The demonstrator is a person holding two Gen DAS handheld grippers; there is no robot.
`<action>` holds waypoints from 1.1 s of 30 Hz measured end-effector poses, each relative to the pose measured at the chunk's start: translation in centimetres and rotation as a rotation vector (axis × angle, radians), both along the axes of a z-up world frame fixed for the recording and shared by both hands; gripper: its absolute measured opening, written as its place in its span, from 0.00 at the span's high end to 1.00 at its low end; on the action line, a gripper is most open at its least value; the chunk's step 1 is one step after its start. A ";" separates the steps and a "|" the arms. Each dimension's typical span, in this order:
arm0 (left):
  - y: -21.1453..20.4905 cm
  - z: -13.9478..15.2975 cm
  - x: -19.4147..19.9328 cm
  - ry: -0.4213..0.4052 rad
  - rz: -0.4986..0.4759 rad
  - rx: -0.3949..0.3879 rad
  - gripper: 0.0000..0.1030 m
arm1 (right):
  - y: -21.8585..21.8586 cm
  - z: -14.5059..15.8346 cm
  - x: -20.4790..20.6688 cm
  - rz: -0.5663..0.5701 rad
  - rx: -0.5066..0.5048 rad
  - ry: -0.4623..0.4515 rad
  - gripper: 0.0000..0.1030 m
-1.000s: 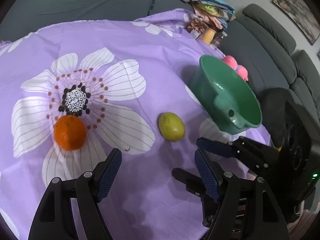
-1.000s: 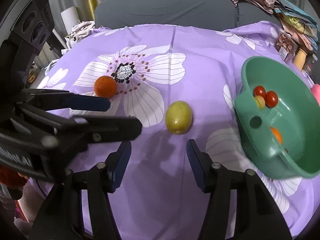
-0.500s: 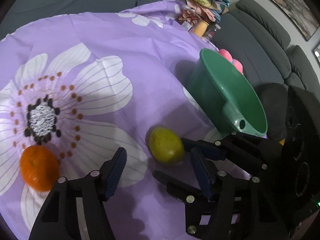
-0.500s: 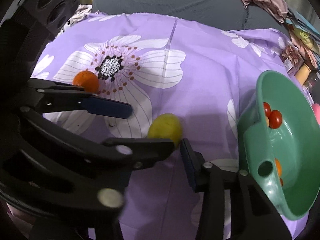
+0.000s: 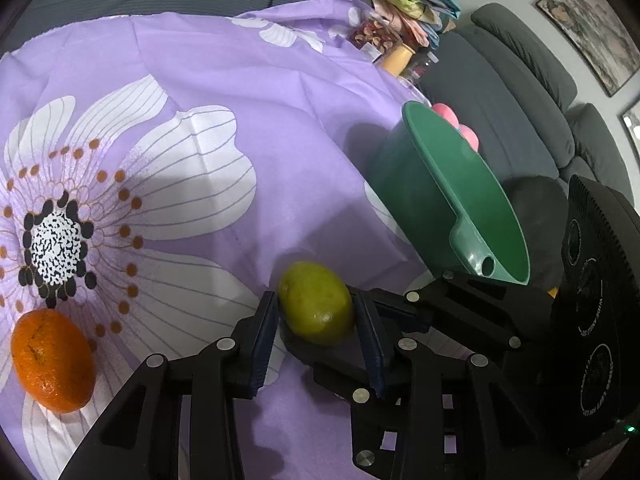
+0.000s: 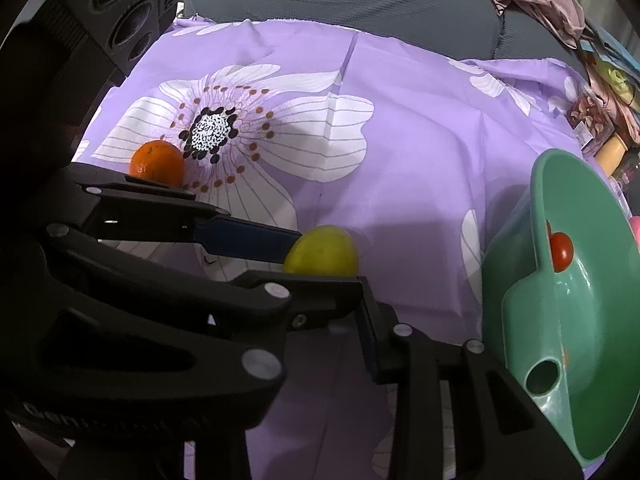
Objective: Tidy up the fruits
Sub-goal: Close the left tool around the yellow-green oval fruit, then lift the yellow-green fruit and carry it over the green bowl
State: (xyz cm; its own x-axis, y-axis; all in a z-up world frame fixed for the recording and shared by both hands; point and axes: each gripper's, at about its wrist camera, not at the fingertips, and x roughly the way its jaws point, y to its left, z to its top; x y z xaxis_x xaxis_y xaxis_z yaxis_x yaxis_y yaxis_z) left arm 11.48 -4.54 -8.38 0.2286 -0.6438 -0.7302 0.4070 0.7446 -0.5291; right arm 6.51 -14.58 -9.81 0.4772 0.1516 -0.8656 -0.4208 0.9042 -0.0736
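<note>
Purple floral cloth (image 5: 304, 92) over table, big white flower print w/ black-dotted centre. Grey sofa (image 5: 516, 92) behind. Pile of clothes + misc stuff (image 5: 404, 4) at far corner, yellow bottle (image 5: 398, 58) next to it. Framed pic (image 5: 588, 28) on wall.

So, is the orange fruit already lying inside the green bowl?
No, the orange fruit lies on the purple flowered cloth, far from the green bowl.

A purple cloth (image 5: 320, 128) printed with big white flowers covers the counter. On it lie a yellow-green fruit (image 5: 316, 304) between both hand-held grippers, an orange (image 5: 52, 360) left of the left one, and a green bowl (image 5: 472, 208) to the right.
</note>
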 end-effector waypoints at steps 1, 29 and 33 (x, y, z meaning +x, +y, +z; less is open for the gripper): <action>0.0 0.1 0.0 -0.002 0.000 0.000 0.62 | 0.0 0.1 0.0 -0.001 0.003 -0.002 0.66; -4.6 7.8 -5.1 -0.197 -0.040 0.087 0.62 | -4.7 6.5 -5.7 -0.057 0.156 -0.185 0.66; -6.3 8.5 -4.9 -0.221 -0.066 0.098 0.62 | -6.0 7.0 -5.7 -0.083 0.168 -0.205 0.66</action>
